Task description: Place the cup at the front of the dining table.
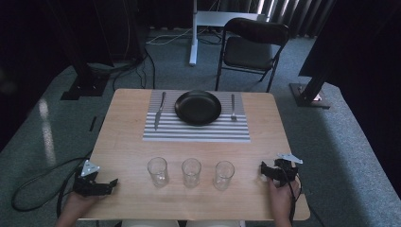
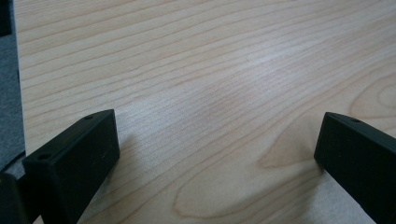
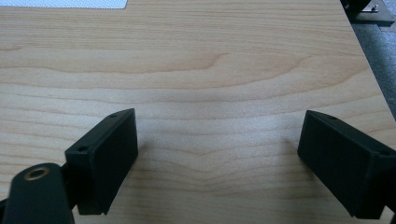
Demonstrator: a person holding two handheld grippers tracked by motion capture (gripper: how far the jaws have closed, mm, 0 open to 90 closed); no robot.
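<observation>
Three glasses [image 1: 191, 172], one plate [image 1: 198, 107]

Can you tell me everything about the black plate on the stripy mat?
The round black plate looks smooth, slightly shiny and empty, lying flat with a shallow raised rim. It rests on the grey-and-white striped placemat, toward the mat's far edge, on the wooden table. A metal knife lies left, a metal fork right, neither touching it.

forearms [image 1: 75, 210] cropped at bottom edge, chair [image 1: 253, 47] legs dim
</observation>
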